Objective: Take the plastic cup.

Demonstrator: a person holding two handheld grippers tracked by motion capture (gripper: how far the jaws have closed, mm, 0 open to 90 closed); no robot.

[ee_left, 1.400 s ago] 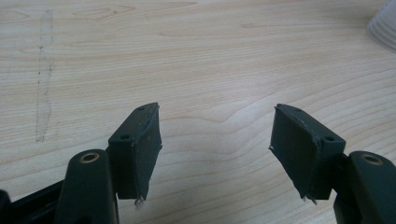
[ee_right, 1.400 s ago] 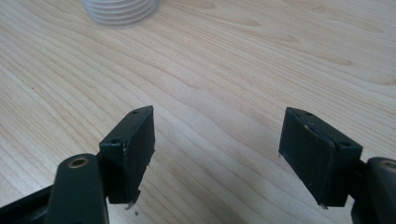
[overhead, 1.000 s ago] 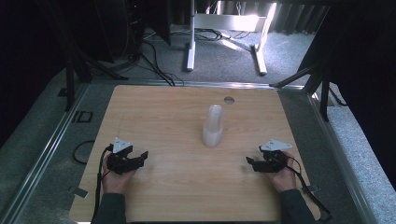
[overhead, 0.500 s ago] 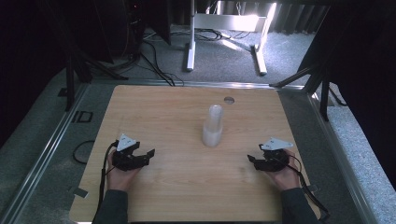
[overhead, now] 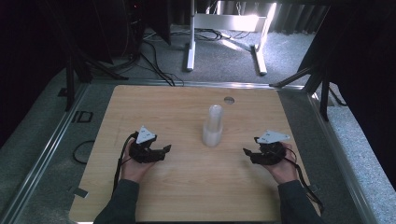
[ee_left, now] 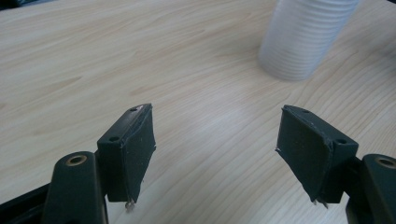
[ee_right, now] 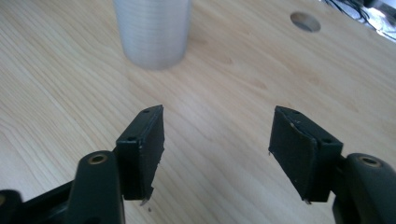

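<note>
A tall stack of clear plastic cups (overhead: 213,126) stands upright near the middle of the wooden table (overhead: 187,102). My left gripper (overhead: 166,150) is held to the stack's left, pointing right toward it, and the cups (ee_left: 303,37) appear at the upper right in the left gripper view. Its jaws (ee_left: 215,135) stand apart over bare wood after opening slightly. My right gripper (overhead: 246,153) sits right of the stack, pointing left. Its jaws (ee_right: 217,133) have just been closing but still show a gap with nothing between them. The cups (ee_right: 152,32) are ahead of it.
A round hole (overhead: 229,100) is cut in the table behind the cups. Metal rails edge the table, with grey carpet, cables and a white stand (overhead: 191,42) beyond the far edge. Bare wood lies between both grippers and the stack.
My left hand has moved right, toward the cups, and risen a little. My right hand has lifted slightly in place.
</note>
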